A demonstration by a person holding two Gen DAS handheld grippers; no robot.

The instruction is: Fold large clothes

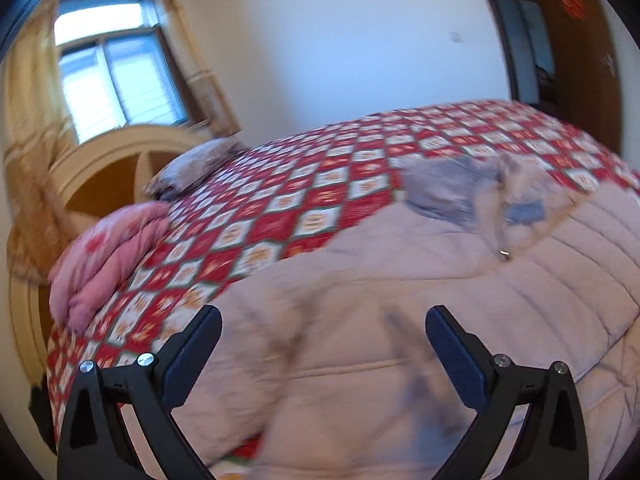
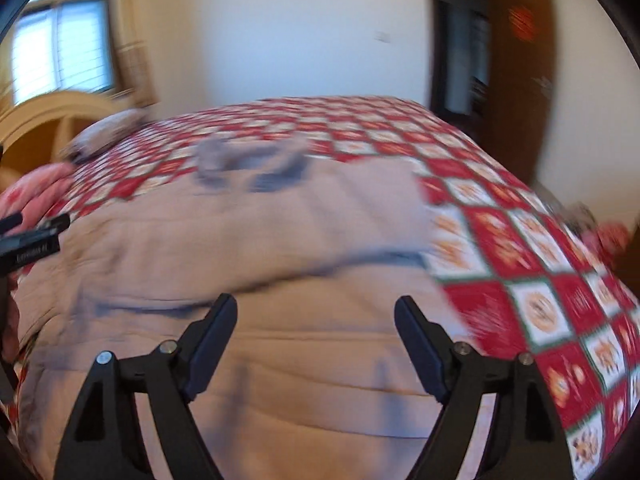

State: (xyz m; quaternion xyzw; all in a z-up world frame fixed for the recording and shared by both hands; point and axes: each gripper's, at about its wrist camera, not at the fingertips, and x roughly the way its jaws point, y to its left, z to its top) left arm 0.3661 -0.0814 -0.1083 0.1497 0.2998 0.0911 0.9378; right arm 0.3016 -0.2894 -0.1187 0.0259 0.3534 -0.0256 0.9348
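Observation:
A large pale pink quilted jacket (image 1: pixel 440 280) lies spread on the bed, its grey-lined collar (image 1: pixel 452 188) at the far end and a metal zipper pull (image 1: pixel 505 254) showing near it. My left gripper (image 1: pixel 324 316) hangs open just above the jacket's near part, with nothing between its fingers. In the right wrist view the same jacket (image 2: pixel 280 240) fills the middle, blurred. My right gripper (image 2: pixel 316 302) is open above the jacket, with only fabric below and nothing pinched.
A red-and-white checked bedspread (image 1: pixel 320 184) covers the bed. A folded pink quilt (image 1: pixel 108 256) and a grey pillow (image 1: pixel 200 164) lie by the wooden headboard (image 1: pixel 104 168). A brown door (image 2: pixel 520 60) stands beyond the bed. Black hardware (image 2: pixel 32 240) juts in at the left edge.

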